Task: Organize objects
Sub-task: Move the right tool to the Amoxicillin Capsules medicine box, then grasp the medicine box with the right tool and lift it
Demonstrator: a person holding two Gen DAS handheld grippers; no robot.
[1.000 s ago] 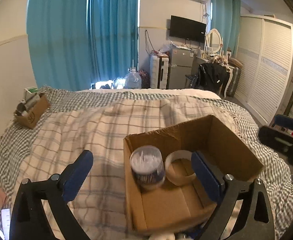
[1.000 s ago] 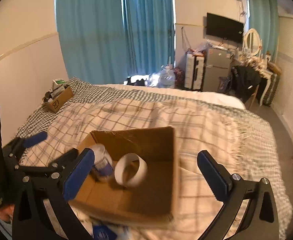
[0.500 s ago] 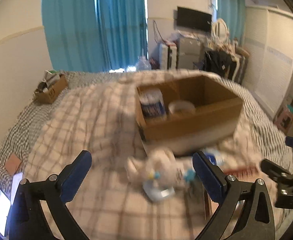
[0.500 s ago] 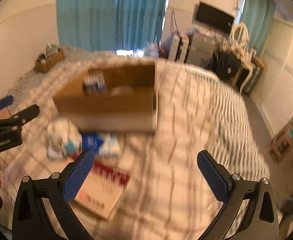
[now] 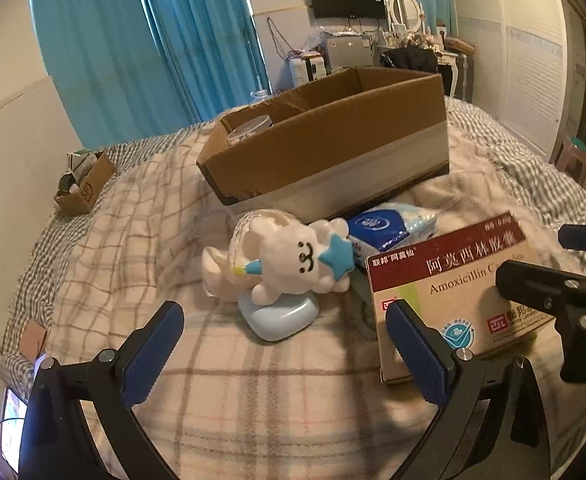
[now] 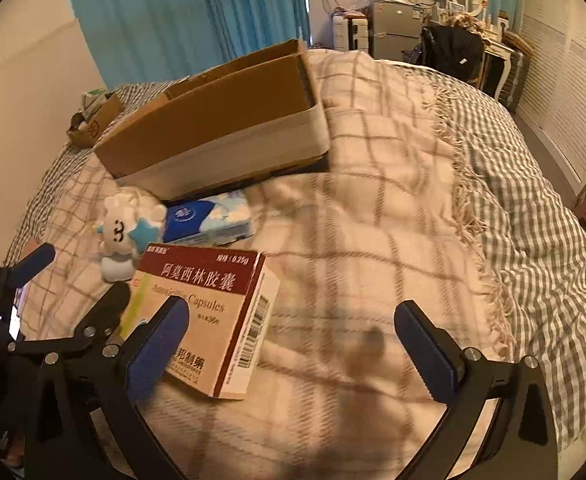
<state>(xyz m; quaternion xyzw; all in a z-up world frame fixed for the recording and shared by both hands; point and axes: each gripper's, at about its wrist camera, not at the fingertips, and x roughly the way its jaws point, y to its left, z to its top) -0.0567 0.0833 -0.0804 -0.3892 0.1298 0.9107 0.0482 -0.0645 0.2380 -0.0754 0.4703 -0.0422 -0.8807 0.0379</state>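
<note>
A cardboard box (image 5: 333, 148) (image 6: 221, 128) sits on the checked bed cover; a clear round lid (image 5: 249, 128) shows inside it. In front of it lie a white bear figure on a pale blue base (image 5: 289, 268) (image 6: 127, 232), a blue tissue pack (image 5: 389, 226) (image 6: 209, 218) and a red-and-cream Amoxicillin carton (image 5: 453, 292) (image 6: 209, 312). My left gripper (image 5: 289, 356) is open and empty, just short of the bear. My right gripper (image 6: 293, 348) is open and empty, its left finger beside the carton.
A small cardboard box (image 5: 85, 184) (image 6: 95, 122) with odds and ends sits at the bed's far left by the wall. Blue curtains (image 5: 153, 40), a fridge, a dresser and a wardrobe stand beyond the bed. The bed's right edge (image 6: 565, 240) drops to the floor.
Both grippers have pulled back from over the cardboard box and dropped low over the bed. The bear, tissue pack and carton have come into view in front of the box.
</note>
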